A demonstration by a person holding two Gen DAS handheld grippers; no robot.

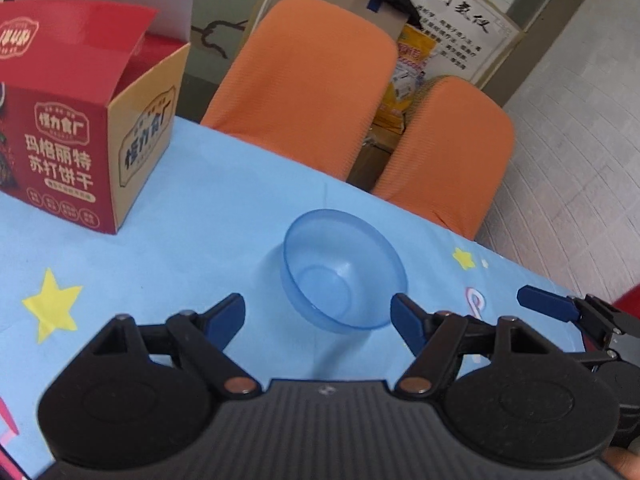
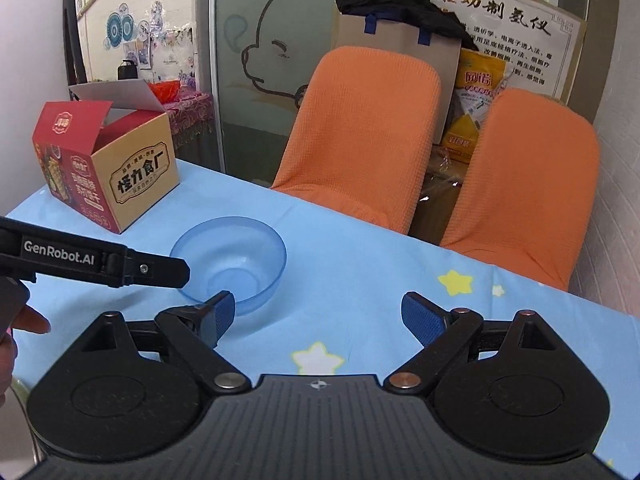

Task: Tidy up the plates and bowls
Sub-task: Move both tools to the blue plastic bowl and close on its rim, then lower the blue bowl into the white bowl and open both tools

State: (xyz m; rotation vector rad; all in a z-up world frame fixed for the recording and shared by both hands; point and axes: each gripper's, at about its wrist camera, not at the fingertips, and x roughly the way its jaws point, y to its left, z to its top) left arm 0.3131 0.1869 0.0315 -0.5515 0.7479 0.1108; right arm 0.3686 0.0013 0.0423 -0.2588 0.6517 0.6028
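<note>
A clear blue plastic bowl point(image 1: 344, 272) stands upright on the blue star-print tablecloth point(image 1: 180, 240). My left gripper point(image 1: 318, 320) is open and empty, its blue-padded fingers just short of the bowl on either side. In the right wrist view the bowl point(image 2: 230, 262) sits ahead to the left. My right gripper point(image 2: 316, 318) is open and empty, its left pad point(image 2: 222, 314) right by the bowl's near side. The left gripper's finger point(image 2: 120, 264) reaches in from the left there. The right gripper's finger point(image 1: 548, 308) shows at the right of the left wrist view.
An open red and tan biscuit box point(image 1: 80, 152) stands on the table at the far left, also in the right wrist view point(image 2: 108, 168). Two orange-covered chairs point(image 2: 356, 136) stand behind the table's far edge. A tiled wall is to the right.
</note>
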